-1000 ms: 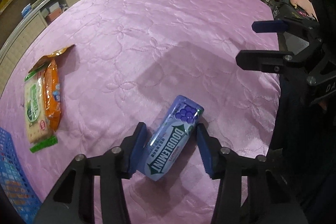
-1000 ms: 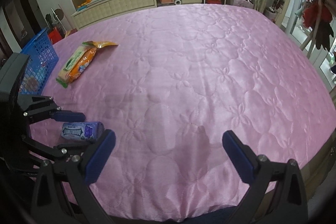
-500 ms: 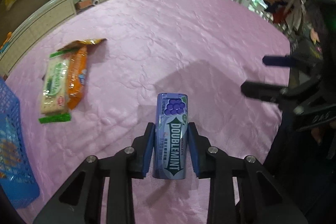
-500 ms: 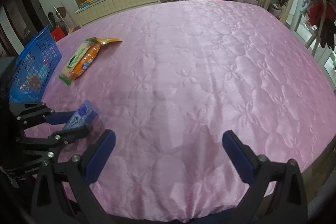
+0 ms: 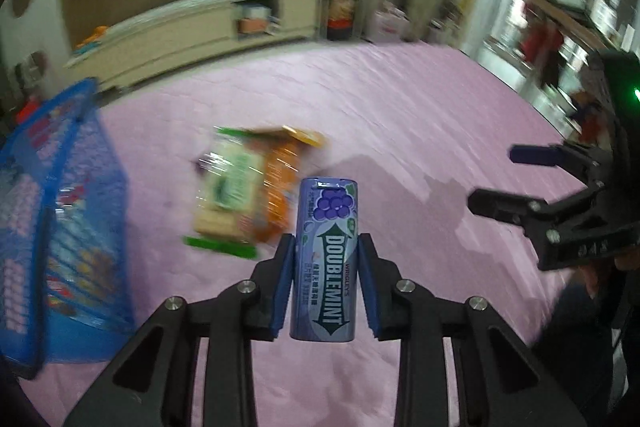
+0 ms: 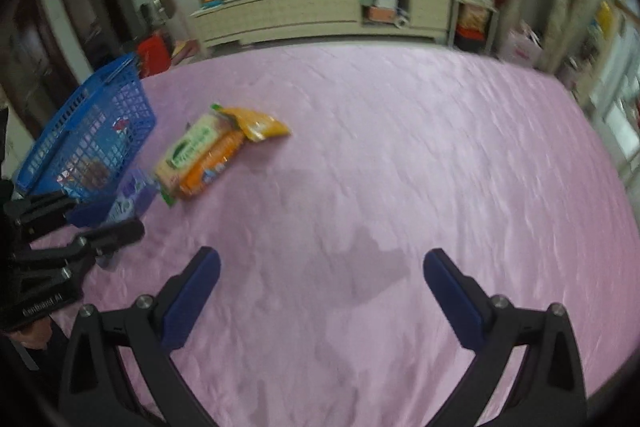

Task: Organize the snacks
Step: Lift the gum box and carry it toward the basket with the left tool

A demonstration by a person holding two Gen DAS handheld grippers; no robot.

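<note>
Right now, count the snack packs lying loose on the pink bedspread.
2, side by side and touching beside the blue basket: a green-labelled cracker pack and an orange pack. The gum box is off the bedspread, in the left gripper. The basket's contents are unclear.

Purple Doublemint gum bottle [image 5: 325, 259] upright off the quilt, snack packets [image 6: 204, 155] lying beside blue basket [image 6: 86, 135]

soft indoor light is falling evenly on the pink bedspread [image 6: 400, 155], with daylight glaring at the far right. motion blur is smearing the snack packets [image 5: 248, 187] ahead of the left claw [image 5: 325, 259]. fisheye bending and dark vignetting are framing both views.
</note>
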